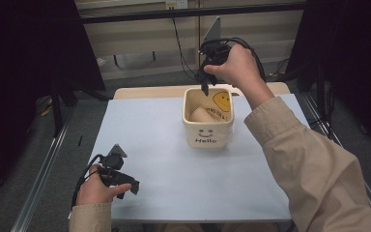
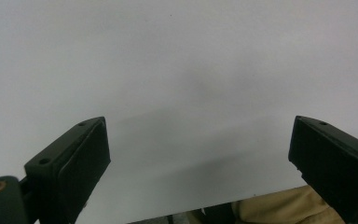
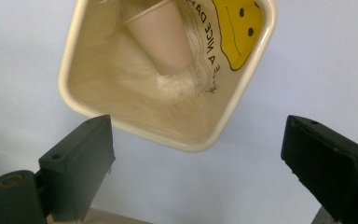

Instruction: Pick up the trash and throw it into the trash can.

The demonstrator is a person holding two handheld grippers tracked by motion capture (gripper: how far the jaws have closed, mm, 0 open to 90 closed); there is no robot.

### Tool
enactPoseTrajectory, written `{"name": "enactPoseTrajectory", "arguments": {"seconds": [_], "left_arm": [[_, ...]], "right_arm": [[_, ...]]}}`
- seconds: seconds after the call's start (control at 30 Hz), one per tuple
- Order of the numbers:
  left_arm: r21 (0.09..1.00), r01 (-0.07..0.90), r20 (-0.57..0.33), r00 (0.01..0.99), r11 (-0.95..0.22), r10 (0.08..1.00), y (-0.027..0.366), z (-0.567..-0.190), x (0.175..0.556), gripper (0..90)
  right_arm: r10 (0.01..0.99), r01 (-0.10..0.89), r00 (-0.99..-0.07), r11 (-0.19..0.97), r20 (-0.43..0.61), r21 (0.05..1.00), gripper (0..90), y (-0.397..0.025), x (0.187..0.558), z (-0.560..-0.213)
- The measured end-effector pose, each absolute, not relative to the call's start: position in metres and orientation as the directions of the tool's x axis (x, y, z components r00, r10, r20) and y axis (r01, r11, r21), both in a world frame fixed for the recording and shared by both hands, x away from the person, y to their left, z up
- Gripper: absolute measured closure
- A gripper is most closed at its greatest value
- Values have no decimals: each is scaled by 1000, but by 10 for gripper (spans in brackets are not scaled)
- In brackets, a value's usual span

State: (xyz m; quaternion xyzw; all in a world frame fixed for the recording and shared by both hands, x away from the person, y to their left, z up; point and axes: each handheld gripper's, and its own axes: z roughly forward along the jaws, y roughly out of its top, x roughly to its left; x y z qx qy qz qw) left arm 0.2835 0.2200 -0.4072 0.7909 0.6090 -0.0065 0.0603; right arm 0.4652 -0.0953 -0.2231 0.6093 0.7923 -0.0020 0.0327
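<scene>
Cup (image 3: 161,39) lying inside bin (image 3: 242,95), clear in right gripper view; both tongs (image 2: 200,154) (image 3: 196,163) apart, empty.

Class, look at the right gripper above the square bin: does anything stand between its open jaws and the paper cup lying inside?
Nothing visible does. The right gripper hangs open above the bin, whose top is uncovered, and the paper cup lies tilted inside on a clear plastic liner, with open space above it.

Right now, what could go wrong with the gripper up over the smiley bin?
1. The open right gripper hangs just above the bin's far rim, so lowering it might knock or tip the bin.
2. The paper cup lies tilted inside among crinkly plastic; a grab may slip or crush it.
</scene>
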Motion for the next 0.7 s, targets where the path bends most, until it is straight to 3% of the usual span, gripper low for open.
{"name": "enactPoseTrajectory", "arguments": {"seconds": [0.37, 0.7], "left_arm": [[90, 966, -89, 251, -243, 964, 222, -407, 279, 52], [90, 962, -77, 266, -259, 961, 221, -406, 280, 52]], "right_arm": [[965, 964, -251, 256, -80, 65, 87, -102, 451, -183], [961, 961, -261, 268, -89, 74, 80, -110, 439, -178]]}}
